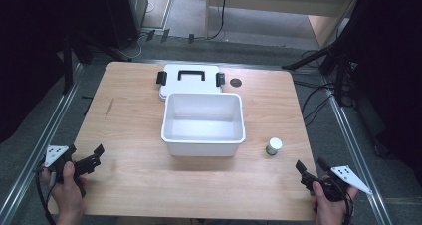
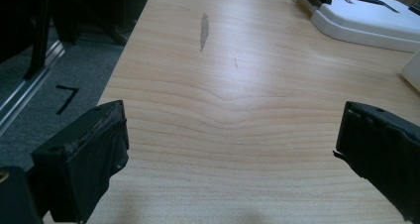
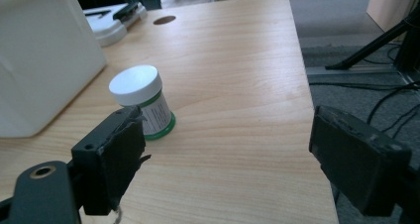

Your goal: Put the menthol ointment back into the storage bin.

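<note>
A white open box [image 1: 203,124] stands mid-table, its white side [image 3: 39,60] also in the right gripper view. Its lid [image 1: 189,79] with a black handle and latches lies flat just behind it, seen too in the left gripper view as the lid [image 2: 366,16]. A small white-capped jar [image 1: 273,146] with a green-edged label stands right of the box; the jar [image 3: 142,101] is upright. My left gripper [image 1: 100,155] is open near the front left edge. My right gripper [image 1: 311,165] is open at the front right, the jar just beyond its left jaw. My gripper [image 2: 230,149] and my gripper [image 3: 228,149] hold nothing.
The wooden table [image 1: 134,175] has a dark scuff [image 2: 203,30] at left and a round cable hole [image 1: 236,82] at the back right. Metal rails, tripod legs and cables lie on the floor around the table.
</note>
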Motion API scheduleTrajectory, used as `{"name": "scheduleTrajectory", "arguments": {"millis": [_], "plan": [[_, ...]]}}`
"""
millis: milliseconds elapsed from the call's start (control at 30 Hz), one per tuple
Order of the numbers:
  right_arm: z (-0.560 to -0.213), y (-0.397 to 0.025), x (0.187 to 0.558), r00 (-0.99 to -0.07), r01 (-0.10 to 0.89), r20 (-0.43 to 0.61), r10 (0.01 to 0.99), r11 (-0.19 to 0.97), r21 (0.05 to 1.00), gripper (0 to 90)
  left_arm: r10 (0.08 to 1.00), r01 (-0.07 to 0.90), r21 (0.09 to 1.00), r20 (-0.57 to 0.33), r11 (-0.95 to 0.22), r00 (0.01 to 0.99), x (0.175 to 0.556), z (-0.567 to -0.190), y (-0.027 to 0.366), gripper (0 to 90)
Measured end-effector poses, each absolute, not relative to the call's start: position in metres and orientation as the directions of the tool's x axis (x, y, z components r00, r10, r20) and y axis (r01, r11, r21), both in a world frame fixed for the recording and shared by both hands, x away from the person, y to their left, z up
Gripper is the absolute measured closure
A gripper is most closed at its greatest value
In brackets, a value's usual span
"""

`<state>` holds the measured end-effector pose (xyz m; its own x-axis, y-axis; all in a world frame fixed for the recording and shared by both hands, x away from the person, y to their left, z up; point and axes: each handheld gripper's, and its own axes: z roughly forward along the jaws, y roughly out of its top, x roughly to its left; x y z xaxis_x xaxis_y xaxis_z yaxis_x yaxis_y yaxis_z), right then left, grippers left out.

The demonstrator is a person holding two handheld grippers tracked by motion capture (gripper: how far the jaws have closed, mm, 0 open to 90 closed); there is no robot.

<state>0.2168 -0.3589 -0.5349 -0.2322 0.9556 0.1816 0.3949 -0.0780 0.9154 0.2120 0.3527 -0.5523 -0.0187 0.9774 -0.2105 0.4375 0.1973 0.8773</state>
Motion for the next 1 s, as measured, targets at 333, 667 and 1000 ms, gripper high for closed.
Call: {"name": "scheduleTrajectory", "arguments": {"millis": [333, 667, 1000], "plan": [[-0.517, -0.348, 0.230, -0.231, 0.520, 0.080, 0.970, 0.053, 0.853, 16.2, 0.982, 0.463, 0.870, -0.189, 0.171, -0.008, 0.213, -0.552, 0.350, 0.3], [-0.481, -0.322, 0.255, -0.380, 0.676, -0.046, 0.924, 0.311, 0.668, 16.9, 0.982, 0.470, 0.866, -0.191, 0.170, -0.002, 0.214, -0.552, 0.349, 0.3], [-0.461, -0.288, 0.289, -0.525, 0.769, -0.120, 0.843, 0.530, 0.358, 14.2, 0.983, 0.478, 0.864, -0.186, 0.162, 0.004, 0.215, -0.552, 0.349, 0.2]]}}
